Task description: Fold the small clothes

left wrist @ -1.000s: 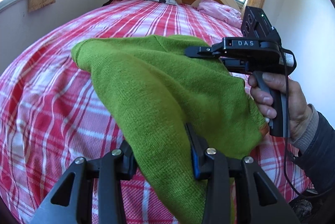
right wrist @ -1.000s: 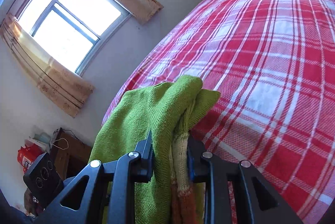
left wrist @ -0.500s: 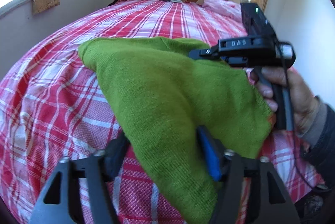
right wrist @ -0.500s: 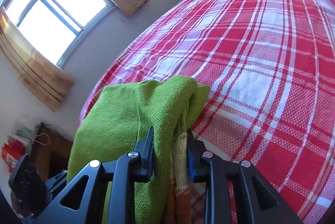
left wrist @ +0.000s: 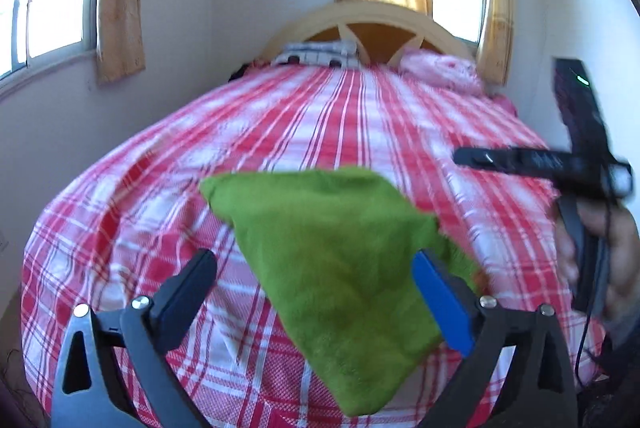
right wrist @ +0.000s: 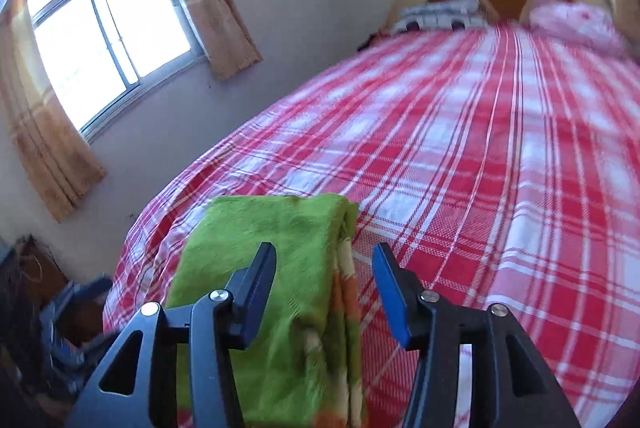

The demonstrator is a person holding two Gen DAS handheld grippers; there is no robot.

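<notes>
Left wrist view: I saw the left gripper [left wrist: 312, 284] with its jaws spread wide and opening, the folded green knit sweater [left wrist: 332, 256] lying between them but neither pad pressing on it, so nothing was gripped. The sweater lay on the red-and-white plaid bedspread [left wrist: 360, 116] near the foot of the bed, roughly a folded wedge with one corner pointing toward the camera. To the right in the same view I saw the black right gripper [left wrist: 460, 157], motion-blurred, held in a person's hand [left wrist: 612, 260] by its handle; from here it was clear of the sweater. Right wrist view: the right gripper [right wrist: 324, 288] had its jaws partly apart and opening; the sweater's [right wrist: 272, 268] layered edge, showing orange and cream stripes, ran between the pads without either one clamping it, as far as I could tell through the blur. Its left finger [right wrist: 260, 280] sat over green fabric, the blue-padded right finger [right wrist: 390, 292] over bare bedspread [right wrist: 500, 148]. At the far end I saw the arched wooden headboard [left wrist: 368, 20], a grey-and-white pillow [left wrist: 316, 52] and a pink pillow [left wrist: 440, 68]. Curtained windows [right wrist: 108, 36] lit the room.
</notes>
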